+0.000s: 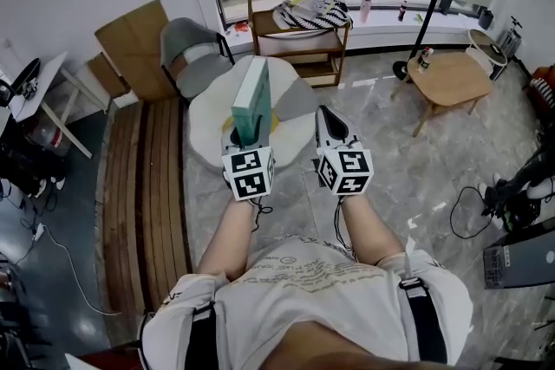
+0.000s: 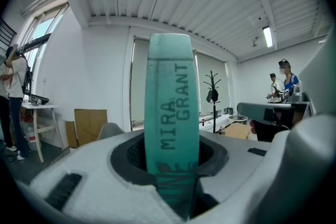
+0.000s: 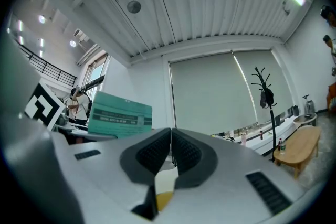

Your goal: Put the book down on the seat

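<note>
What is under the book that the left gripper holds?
Below the book lies a round white seat. The book and the left gripper cover part of it, so anything there is hidden.

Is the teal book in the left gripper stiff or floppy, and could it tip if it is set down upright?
Probably stiff: the teal book stands straight up from the left gripper without sagging. Its spine looks narrow against its height, so set upright it would likely tip. Laying it flat seems safer.
</note>
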Demonstrator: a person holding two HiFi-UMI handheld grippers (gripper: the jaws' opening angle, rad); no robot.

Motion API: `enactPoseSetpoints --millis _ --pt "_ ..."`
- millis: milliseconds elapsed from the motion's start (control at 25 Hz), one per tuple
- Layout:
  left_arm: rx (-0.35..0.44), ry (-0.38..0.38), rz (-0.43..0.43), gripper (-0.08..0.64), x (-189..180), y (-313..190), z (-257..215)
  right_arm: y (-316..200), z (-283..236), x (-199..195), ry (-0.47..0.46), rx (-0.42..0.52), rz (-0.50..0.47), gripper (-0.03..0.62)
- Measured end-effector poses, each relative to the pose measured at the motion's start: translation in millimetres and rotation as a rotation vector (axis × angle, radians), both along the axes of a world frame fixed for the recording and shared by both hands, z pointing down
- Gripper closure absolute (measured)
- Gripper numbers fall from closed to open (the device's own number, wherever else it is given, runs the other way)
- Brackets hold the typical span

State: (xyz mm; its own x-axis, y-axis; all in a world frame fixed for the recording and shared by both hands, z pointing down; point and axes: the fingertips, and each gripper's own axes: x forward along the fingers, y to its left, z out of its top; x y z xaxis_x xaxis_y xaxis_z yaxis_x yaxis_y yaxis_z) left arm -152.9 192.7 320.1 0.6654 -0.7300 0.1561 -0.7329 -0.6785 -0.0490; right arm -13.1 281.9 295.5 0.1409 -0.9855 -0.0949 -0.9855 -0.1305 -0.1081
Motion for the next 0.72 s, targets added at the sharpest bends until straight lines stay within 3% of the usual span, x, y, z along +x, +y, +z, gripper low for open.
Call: enactPoseSetpoints --millis 280,720 --pt "0.002 0.010 0.003 0.400 32 22 -2 15 -1 34 -0.002 0.006 -0.008 0.563" --pt "0.005 0.020 -0.001 0.400 50 18 3 9 3 47 0.017 -0.001 -0.029 0.563"
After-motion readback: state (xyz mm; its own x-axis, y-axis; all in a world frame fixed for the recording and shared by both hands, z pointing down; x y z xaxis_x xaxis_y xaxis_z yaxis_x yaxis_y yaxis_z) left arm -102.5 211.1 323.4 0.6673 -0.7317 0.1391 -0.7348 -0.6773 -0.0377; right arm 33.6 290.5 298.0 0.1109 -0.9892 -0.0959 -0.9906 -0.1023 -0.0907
